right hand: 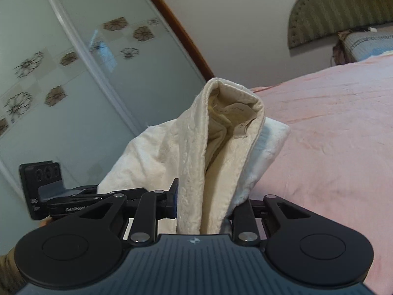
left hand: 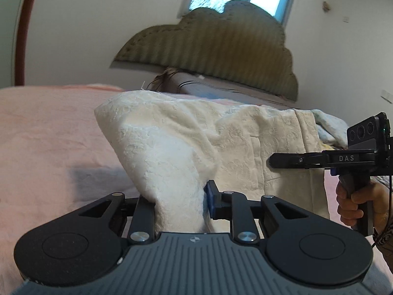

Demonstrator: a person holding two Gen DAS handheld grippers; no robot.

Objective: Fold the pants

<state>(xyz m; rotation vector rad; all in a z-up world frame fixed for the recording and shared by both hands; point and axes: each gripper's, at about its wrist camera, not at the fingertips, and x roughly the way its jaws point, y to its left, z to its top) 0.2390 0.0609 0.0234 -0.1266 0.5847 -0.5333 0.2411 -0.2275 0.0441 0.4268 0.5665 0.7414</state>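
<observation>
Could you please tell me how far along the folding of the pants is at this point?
Done: both grips are made. The left gripper and the right gripper are each shut on the cream pants.

In hand: the gripped fabric is lifted off the pink bedspread, hanging bunched between the grippers.

Left: no neat fold shows yet; the pants must be laid over, flattened and released.

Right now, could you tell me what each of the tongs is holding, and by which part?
Both grip the cream pants. The left tongs pinch a bunched fold of fabric; the right tongs clamp a gathered edge by the opening with the label.
</observation>
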